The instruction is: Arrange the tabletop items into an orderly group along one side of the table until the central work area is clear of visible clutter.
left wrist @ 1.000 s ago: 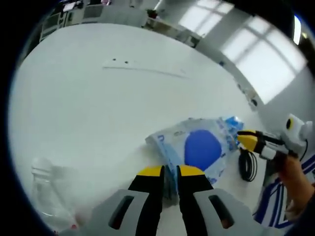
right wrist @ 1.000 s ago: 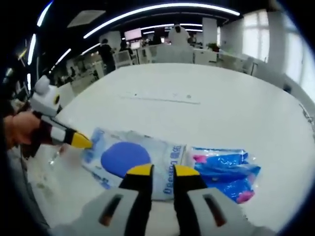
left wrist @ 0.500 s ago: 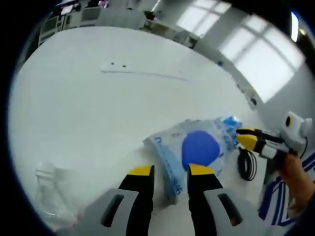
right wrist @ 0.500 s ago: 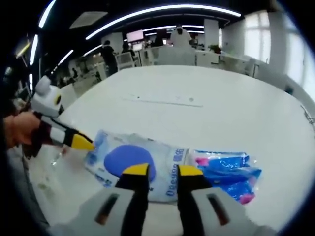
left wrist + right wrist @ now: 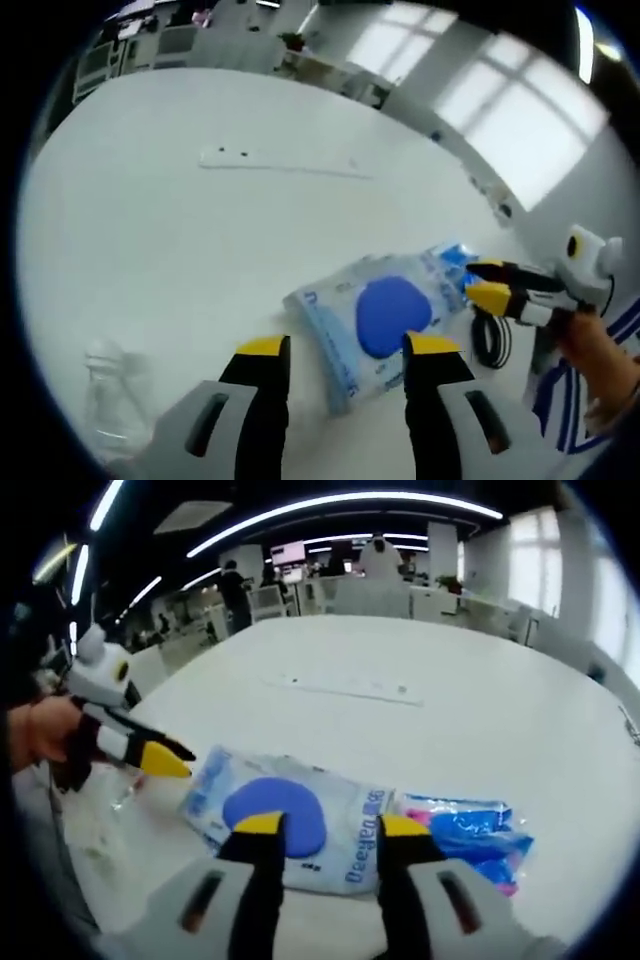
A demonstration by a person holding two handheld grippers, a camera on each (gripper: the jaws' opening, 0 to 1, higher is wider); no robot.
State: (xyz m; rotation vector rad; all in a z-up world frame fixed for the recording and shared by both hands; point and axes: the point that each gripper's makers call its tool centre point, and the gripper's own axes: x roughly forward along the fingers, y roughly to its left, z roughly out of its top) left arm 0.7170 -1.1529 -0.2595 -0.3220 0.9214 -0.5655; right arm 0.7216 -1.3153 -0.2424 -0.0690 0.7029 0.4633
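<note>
A clear bag with a blue disc [image 5: 385,315] lies flat on the white table [image 5: 180,230]. My left gripper [image 5: 347,348] is open just short of the bag's near edge, touching nothing. The right gripper [image 5: 488,282] reaches in from the right, its yellow tips apart at the bag's far end. In the right gripper view the same bag [image 5: 290,810] lies ahead of my open right gripper [image 5: 330,825]. The left gripper [image 5: 165,760], held by a hand [image 5: 40,735], points at the bag's left end. A blue and pink packet [image 5: 465,830] lies beside the bag, and shows as the blue packet [image 5: 455,260] in the left gripper view.
A clear plastic bottle [image 5: 115,400] stands near my left gripper. A coiled black cable [image 5: 490,340] lies by the table edge under the right gripper. A thin white strip [image 5: 280,163] lies farther out on the table, the same strip [image 5: 345,687] in the right gripper view. Office desks and people stand beyond.
Both grippers' jaws have spread from nearly closed at the bag's edges to wide apart. The bag now rests flat on the table with nothing holding it.
</note>
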